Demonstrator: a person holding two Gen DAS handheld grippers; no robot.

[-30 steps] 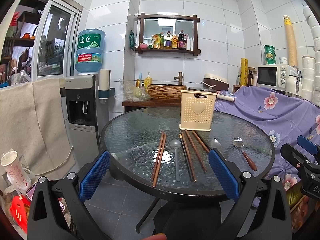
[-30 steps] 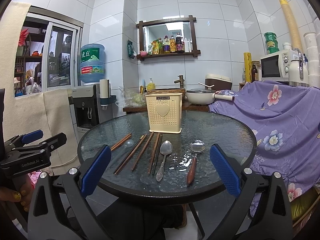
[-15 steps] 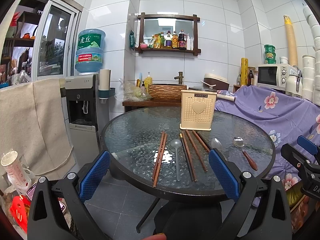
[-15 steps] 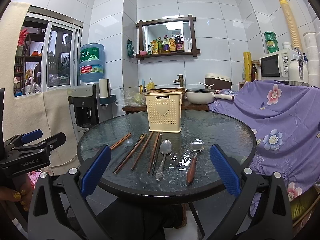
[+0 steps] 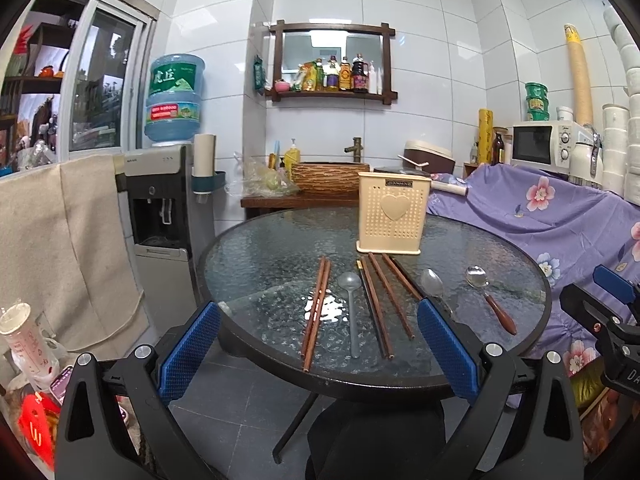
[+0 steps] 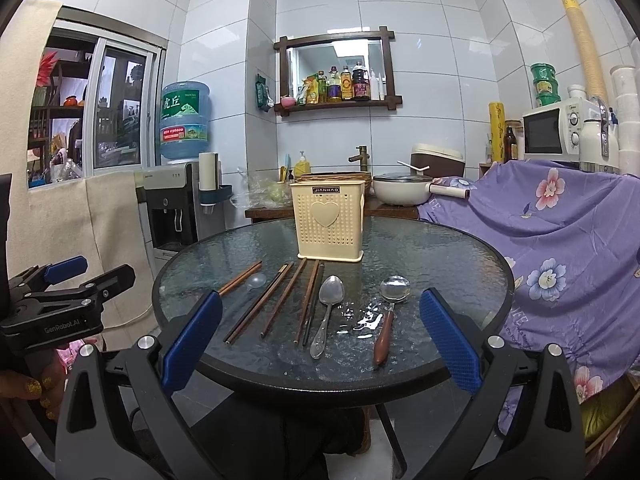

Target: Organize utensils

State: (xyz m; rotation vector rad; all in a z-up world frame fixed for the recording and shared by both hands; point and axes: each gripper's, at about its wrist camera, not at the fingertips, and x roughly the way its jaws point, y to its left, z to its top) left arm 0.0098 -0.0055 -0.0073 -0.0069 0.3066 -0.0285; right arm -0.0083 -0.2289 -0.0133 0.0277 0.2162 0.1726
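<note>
On the glass table (image 6: pixel 440 248), chopsticks (image 6: pixel 280 304) lie lengthwise toward the holder (image 6: pixel 330 220); both hand-held grippers gape empty.

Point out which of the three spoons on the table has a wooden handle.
The rightmost spoon, lying apart from the chopsticks: its shiny round bowl joins a reddish-brown wooden handle. The all-metal spoon beside it and the clear plastic spoon have none.

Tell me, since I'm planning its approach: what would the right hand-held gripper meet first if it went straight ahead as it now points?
Probably the all-metal spoon and the wooden-handled spoon on the glass table, which lie between the open right hand-held gripper fingers; depth is unclear.
</note>
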